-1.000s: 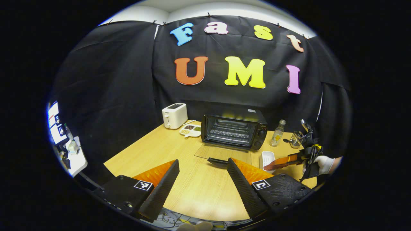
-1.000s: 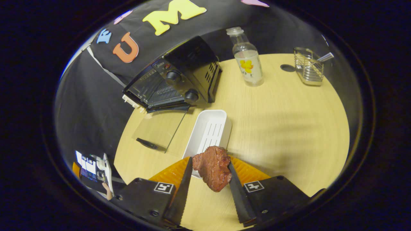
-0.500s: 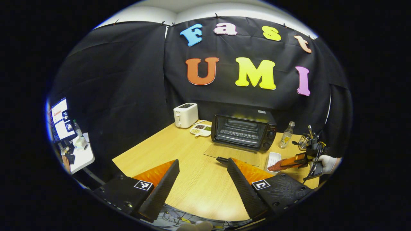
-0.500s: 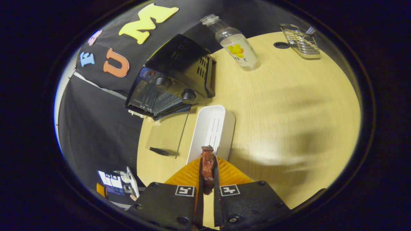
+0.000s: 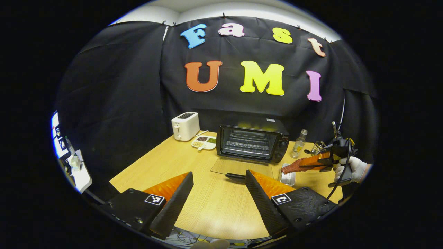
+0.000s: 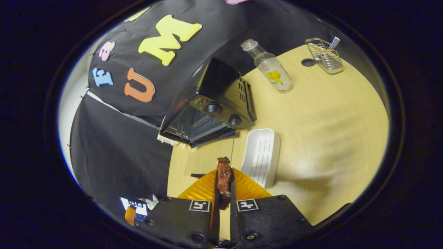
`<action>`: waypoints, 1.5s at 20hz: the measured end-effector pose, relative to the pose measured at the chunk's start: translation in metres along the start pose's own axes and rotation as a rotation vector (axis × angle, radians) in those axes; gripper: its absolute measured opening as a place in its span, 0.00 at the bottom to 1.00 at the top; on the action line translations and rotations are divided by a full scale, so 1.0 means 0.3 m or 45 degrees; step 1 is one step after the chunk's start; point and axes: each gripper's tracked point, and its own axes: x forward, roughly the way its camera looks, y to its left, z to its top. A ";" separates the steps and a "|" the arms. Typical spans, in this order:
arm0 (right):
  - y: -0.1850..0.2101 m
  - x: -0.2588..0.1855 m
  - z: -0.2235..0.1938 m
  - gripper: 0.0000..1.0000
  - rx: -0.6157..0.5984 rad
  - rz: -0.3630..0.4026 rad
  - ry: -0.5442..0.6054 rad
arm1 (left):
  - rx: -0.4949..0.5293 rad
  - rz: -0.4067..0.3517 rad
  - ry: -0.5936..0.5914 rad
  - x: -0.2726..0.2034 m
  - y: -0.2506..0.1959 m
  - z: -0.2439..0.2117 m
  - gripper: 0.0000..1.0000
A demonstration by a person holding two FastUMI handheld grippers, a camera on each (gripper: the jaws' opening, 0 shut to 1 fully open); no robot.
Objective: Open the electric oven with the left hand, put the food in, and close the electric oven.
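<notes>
Now, with the oven (image 5: pixel 250 143) door folded down flat on the worktop (image 5: pixel 166 162), your right tongs (image 6: pixel 224 193) are clamped on the meat (image 6: pixel 224 180) above the white tray (image 6: pixel 260 155), your left tongs (image 5: pixel 218 193) wide apart, so next swing it left into the oven mouth.

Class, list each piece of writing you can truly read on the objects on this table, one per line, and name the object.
Bottle label: yellow flower picture, letters blurred, unreadable.
Oven panel: mark too small to read.
Toaster front: mark too small to read.
</notes>
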 end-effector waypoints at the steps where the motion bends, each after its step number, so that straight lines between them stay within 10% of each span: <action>1: 0.036 0.006 -0.003 0.15 0.021 0.012 -0.034 | 0.009 -0.030 0.006 0.010 0.013 0.005 0.96; 11: 0.304 0.254 -0.020 0.15 0.312 0.137 -0.416 | 0.141 -0.086 -0.031 0.093 0.211 0.102 0.97; 30: 0.354 0.835 0.301 0.15 0.594 0.017 -0.854 | 0.189 -0.073 -0.002 0.236 0.330 0.097 0.96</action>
